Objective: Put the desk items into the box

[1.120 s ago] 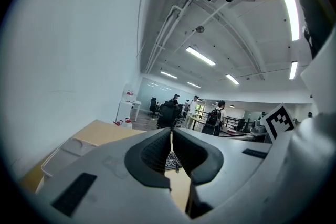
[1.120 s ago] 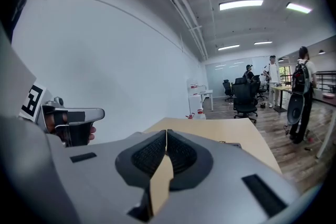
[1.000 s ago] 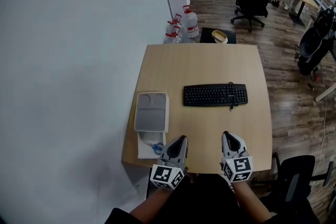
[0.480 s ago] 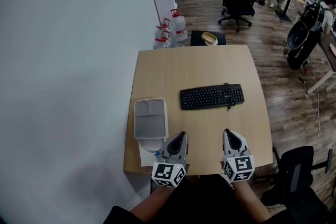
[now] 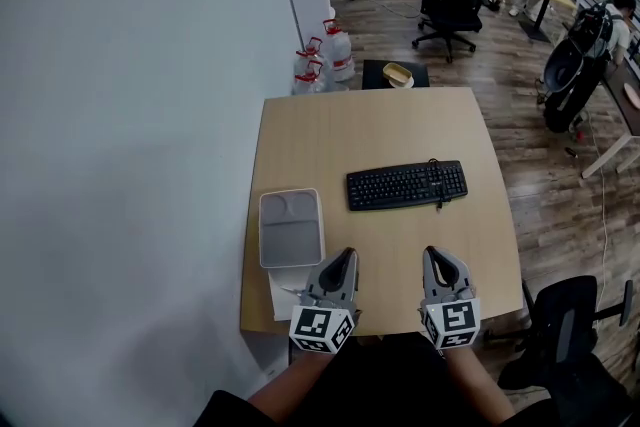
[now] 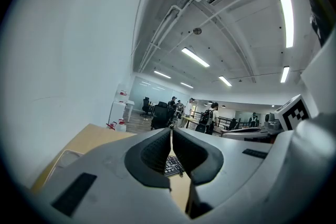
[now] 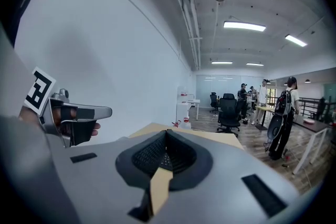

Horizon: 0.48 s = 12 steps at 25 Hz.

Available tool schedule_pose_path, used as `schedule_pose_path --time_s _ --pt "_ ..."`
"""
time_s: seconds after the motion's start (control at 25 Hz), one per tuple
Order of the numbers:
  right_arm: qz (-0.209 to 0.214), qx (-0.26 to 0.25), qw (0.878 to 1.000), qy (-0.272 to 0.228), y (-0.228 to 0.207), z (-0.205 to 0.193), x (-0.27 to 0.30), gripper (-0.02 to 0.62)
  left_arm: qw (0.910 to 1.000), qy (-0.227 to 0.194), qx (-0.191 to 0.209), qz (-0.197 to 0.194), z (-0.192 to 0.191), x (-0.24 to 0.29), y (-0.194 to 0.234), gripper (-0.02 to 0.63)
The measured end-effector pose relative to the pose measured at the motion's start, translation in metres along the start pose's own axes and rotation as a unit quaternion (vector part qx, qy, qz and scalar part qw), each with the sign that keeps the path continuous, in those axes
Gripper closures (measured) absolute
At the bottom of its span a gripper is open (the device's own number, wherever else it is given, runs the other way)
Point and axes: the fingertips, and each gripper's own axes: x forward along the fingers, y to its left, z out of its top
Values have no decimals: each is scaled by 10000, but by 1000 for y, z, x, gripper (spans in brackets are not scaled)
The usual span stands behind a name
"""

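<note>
Compared with 1 second ago, the whole desk point(image 5: 370, 130) is sitting a little lower in the head view, and the grey box point(image 5: 290, 245) is now appearing closer to the left gripper point(image 5: 345, 255). Both grippers are staying at about the same place in the picture, over the near edge of the desk.

At this moment the 2 grippers are pointing forward side by side, a little apart from each other. In the left gripper view, the left gripper point(image 6: 171, 136) is keeping its jaws together, tips touching, with nothing between them. In the right gripper view, the right gripper point(image 7: 166, 136) is also keeping its jaws closed and empty. The right gripper point(image 5: 432, 252) is hovering near the front edge, well apart from the box.

The black keyboard point(image 5: 407, 185) is lying in the middle of the desk, beyond both grippers and to the right of the box. The box is resting at the left edge of the desk, partly on a white flat thing point(image 5: 277, 300). A small thin item point(image 5: 296, 291) is lying there, just beside the left gripper; it is too small to tell what it is.
</note>
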Motion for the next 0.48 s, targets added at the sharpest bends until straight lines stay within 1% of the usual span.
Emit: schedule_pose_path --time_s 0.48 --pt "81 119 9999 -43 20 8 11 535 10000 -10 -59 78 4 -11 21 584"
